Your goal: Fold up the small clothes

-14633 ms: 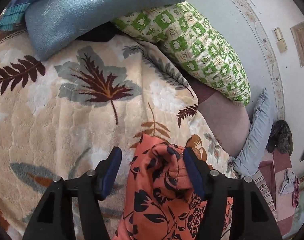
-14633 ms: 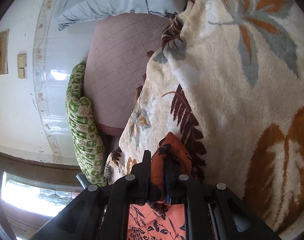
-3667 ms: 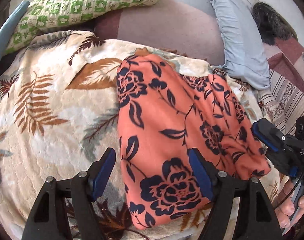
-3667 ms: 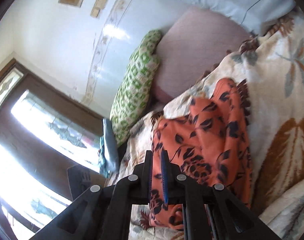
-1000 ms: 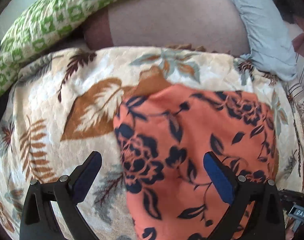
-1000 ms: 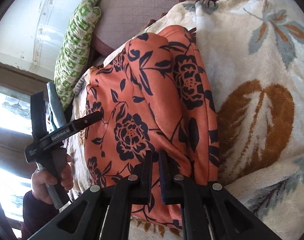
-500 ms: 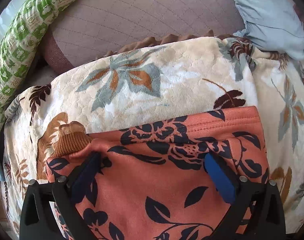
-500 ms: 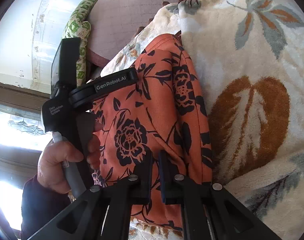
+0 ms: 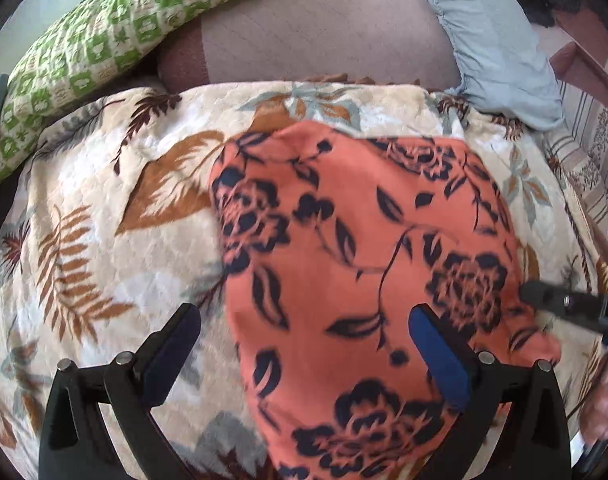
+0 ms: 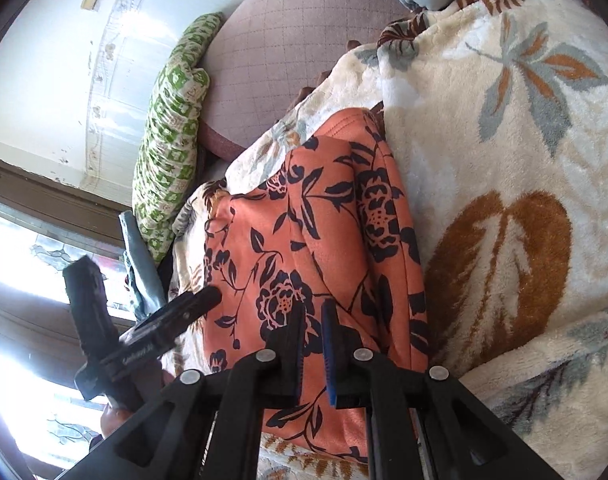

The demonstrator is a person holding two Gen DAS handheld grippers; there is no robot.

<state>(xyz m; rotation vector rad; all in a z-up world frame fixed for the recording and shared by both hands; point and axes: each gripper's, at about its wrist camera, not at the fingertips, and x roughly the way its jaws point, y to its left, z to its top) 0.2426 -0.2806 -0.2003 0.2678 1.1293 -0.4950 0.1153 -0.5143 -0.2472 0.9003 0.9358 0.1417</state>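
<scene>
The left gripper point(image 9: 304, 344) points steeply down, its jaws spread wide with nothing pinched between the blue pads point(image 9: 440, 356). The right gripper point(image 10: 312, 328) tilts down at a gentler slant — its jaws stand a narrow slit apart, having just eased open a touch, and nothing sits between them. A hand point(image 10: 115, 418) grips the left tool's handle low in the right wrist view.

place: home bedroom | signs: leaf-print blanket point(image 9: 103, 208), green pillow point(image 9: 115, 36), window point(image 10: 19, 272)
</scene>
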